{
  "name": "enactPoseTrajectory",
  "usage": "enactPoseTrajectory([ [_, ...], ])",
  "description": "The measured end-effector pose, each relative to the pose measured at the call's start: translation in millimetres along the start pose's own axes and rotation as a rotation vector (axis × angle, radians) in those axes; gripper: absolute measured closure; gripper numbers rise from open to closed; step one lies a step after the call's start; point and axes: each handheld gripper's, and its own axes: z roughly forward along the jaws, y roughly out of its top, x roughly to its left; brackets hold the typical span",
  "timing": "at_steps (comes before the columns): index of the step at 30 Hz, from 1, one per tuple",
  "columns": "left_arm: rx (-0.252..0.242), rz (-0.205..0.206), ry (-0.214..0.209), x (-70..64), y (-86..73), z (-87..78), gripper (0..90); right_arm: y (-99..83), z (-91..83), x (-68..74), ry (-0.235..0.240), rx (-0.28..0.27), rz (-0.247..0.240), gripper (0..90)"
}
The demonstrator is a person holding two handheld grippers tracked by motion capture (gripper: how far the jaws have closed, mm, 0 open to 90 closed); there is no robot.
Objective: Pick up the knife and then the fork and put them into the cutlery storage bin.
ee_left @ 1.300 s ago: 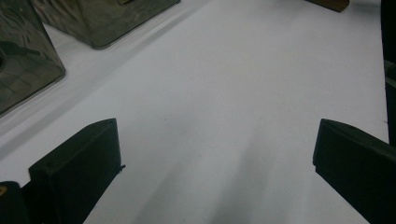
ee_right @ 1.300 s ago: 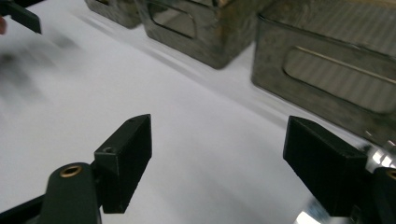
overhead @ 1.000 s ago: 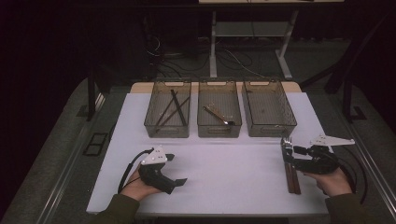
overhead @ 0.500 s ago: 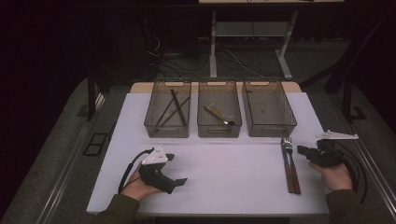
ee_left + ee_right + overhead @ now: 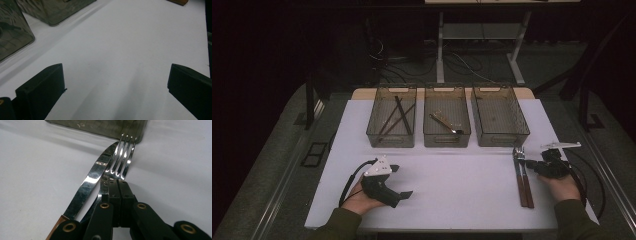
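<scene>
A steel fork (image 5: 122, 157) and a knife (image 5: 92, 177) lie side by side on the white table, tips toward the right tray (image 5: 100, 127). Their brown handles (image 5: 525, 192) point at the front edge. My right gripper (image 5: 118, 182) is shut, its tips over the fork's neck; I cannot tell whether they pinch it. In the high view the right gripper (image 5: 539, 164) sits just right of the cutlery. My left gripper (image 5: 403, 181) rests at the front left, jaws wide open and nothing between them; in its own view the left gripper (image 5: 115, 85) frames bare tabletop.
Three clear trays stand in a row at the back: the left tray (image 5: 390, 144) holds dark chopsticks (image 5: 394, 117), the middle tray (image 5: 447, 145) a metal utensil (image 5: 444, 122), and the right tray (image 5: 504, 144) looks bare. Cables trail from both grippers.
The right gripper drew back to the right off the cutlery, then came slightly left again toward the fork. The cutlery stays lying on the table. The left gripper has not moved.
</scene>
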Motion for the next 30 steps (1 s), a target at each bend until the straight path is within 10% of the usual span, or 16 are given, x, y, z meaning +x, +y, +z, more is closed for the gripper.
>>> enactPoseTrajectory([
  [30, 0.002, -0.001, -0.001, 1.0, -0.1, 0.8, 0.1, 3.9, 5.7, 17.0, 0.054, 0.005, -0.09, 89.6],
])
